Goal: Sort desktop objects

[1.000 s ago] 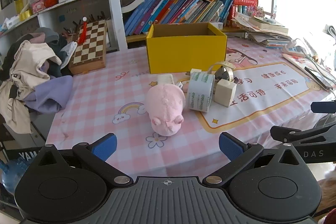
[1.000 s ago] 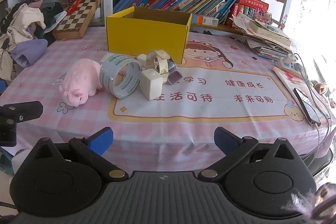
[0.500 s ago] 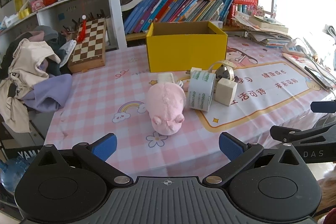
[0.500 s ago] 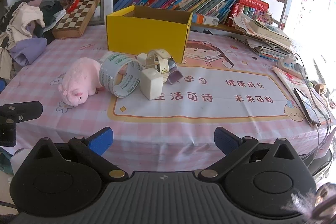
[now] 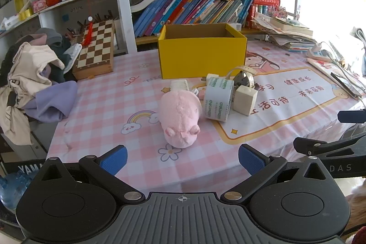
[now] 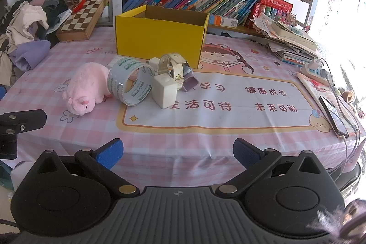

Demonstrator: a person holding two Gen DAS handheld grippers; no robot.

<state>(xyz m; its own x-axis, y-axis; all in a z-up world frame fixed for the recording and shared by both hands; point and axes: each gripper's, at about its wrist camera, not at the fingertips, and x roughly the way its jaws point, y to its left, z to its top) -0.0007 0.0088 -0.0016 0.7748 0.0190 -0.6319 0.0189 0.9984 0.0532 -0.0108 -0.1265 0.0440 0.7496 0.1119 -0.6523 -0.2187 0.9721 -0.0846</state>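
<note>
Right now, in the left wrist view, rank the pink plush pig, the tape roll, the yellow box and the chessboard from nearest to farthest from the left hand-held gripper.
1. Pink plush pig: straight ahead of the open left hand-held gripper.
2. Tape roll: just right of the pig.
3. Yellow box: behind both, centre.
4. Chessboard: far left, propped against the shelf; roughly level with the box, too close to call.

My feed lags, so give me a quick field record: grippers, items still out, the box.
left gripper: jaws open, empty, short of pink plush pig
right gripper: jaws open, empty, at table edge
items out: pig, tape roll, white cube, watch
yellow box: open, behind the cluster; inside not visible
</note>
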